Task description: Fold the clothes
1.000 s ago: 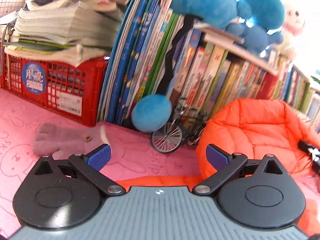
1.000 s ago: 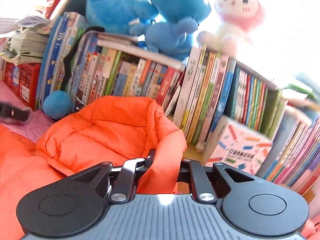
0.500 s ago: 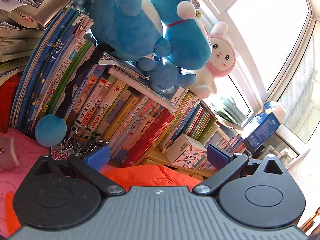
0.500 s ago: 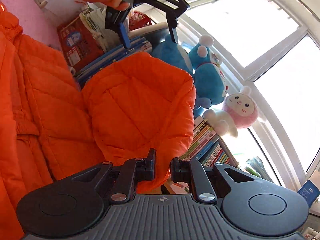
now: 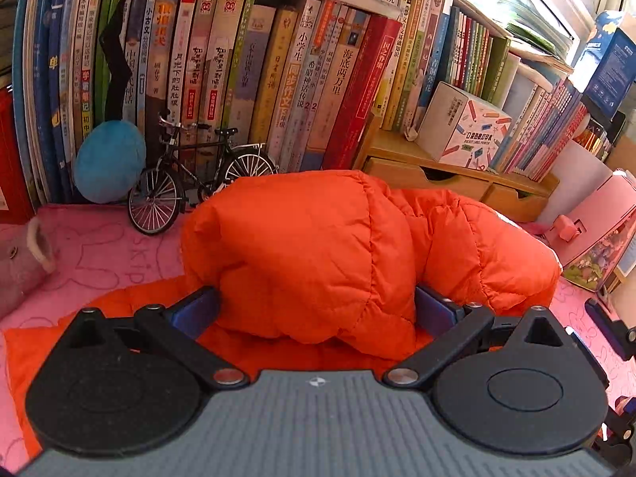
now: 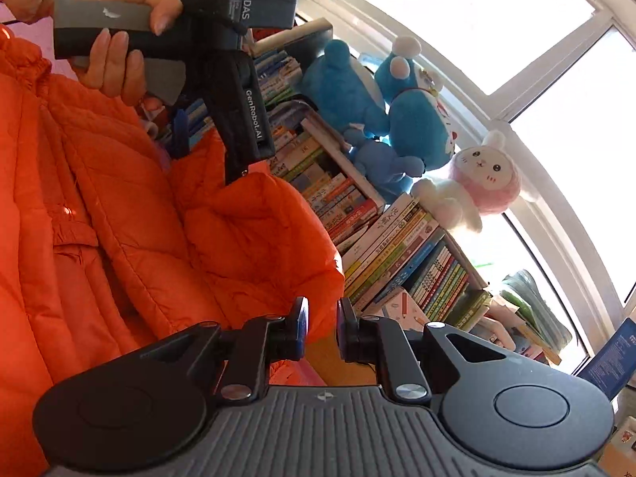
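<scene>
An orange puffer jacket (image 5: 318, 254) lies on the pink mat, its hood bunched up. My left gripper (image 5: 314, 310) is open, its blue pads (image 5: 194, 310) standing on either side of the hood. In the right wrist view the jacket (image 6: 119, 206) fills the left side. My right gripper (image 6: 321, 328) has its jaws slightly apart with the hood's edge just at the gap; I cannot tell whether it still holds the fabric. The left gripper (image 6: 206, 151) shows there too, held by a hand above the hood.
A row of books (image 5: 278, 79) stands behind the jacket, with a model bicycle (image 5: 190, 183), a blue ball (image 5: 109, 161) and a wooden drawer unit (image 5: 457, 183). A grey plush (image 5: 20, 262) lies left. Plush toys (image 6: 397, 119) sit on the books. A pink box (image 5: 600, 238) stands right.
My left gripper has come down over the hood, its pads now on either side of it. My right gripper's jaws have parted a little around the hood's edge.
</scene>
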The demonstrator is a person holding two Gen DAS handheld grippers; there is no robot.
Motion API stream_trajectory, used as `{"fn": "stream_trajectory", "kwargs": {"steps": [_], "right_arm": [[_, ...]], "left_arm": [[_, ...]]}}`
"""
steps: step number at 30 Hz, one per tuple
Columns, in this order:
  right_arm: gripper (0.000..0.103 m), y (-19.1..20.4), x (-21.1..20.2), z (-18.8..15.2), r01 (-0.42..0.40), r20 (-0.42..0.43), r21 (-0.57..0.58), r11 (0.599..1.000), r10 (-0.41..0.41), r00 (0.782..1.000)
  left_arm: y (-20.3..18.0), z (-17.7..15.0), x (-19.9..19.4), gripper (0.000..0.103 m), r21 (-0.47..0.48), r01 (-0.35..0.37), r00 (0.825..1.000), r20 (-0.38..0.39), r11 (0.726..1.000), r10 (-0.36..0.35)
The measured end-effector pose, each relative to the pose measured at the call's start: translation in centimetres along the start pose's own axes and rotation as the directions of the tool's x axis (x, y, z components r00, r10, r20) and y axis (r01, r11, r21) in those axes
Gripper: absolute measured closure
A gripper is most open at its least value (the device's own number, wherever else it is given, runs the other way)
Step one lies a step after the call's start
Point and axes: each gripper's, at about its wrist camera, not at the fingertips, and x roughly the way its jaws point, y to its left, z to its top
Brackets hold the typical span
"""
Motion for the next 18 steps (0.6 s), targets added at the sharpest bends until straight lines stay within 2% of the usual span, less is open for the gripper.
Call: {"fn": "stream_trajectory", "kwargs": {"steps": [1,3,6,8,11,13,14,15,18], "right_arm": [[0.070,-0.2,-0.1,0.4,-0.009,0.014,-0.022,1.000,0.010,1.000],[0.031,-0.3,0.2,1.5,-0.041,0.045,-0.092,0.995,0.046,0.998],[0.016,0.3,2.4,3.8,-0.135,0.056,-0.219,0.966,0.151,0.987],[0.009,0.8,4.7,5.1,-0.204,0.014,-0.264,0.943,0.215,0.977],[0.006,2.0,8.8,6.9,-0.322,-0.077,-0.298,0.899,0.313,0.946],[0.020,2.9,10.2,7.4,-0.342,-0.105,-0.310,0.887,0.326,0.940],[0.054,3.2,10.6,7.7,-0.334,-0.109,-0.311,0.890,0.315,0.943],[0.075,3.2,10.7,8.0,-0.320,-0.107,-0.299,0.899,0.302,0.947],[0.080,2.3,10.3,8.5,-0.296,-0.070,-0.233,0.926,0.287,0.955]], "left_arm": [[0.3,-0.2,0.1,0.000,-0.011,0.011,1.000,-0.010,1.000,-0.011],[0.8,-0.4,0.3,0.000,-0.048,0.039,0.999,-0.020,0.998,-0.040],[1.2,-0.6,0.1,0.000,-0.069,0.060,0.998,-0.018,0.996,-0.062],[1.2,-0.7,-0.3,0.000,-0.058,0.060,0.998,-0.013,0.997,-0.061],[1.1,-1.1,-1.4,0.000,-0.018,0.036,0.999,0.004,0.999,-0.036],[0.7,-1.5,-2.7,0.000,0.036,-0.005,1.000,0.026,0.999,0.004],[0.4,-1.8,-3.5,0.000,0.083,-0.050,0.998,0.048,0.995,0.046],[0.1,-2.2,-4.2,0.000,0.127,-0.092,0.994,0.072,0.988,0.083],[-1.0,-3.6,-5.9,0.000,0.248,-0.187,0.978,0.134,0.951,0.157]]}}
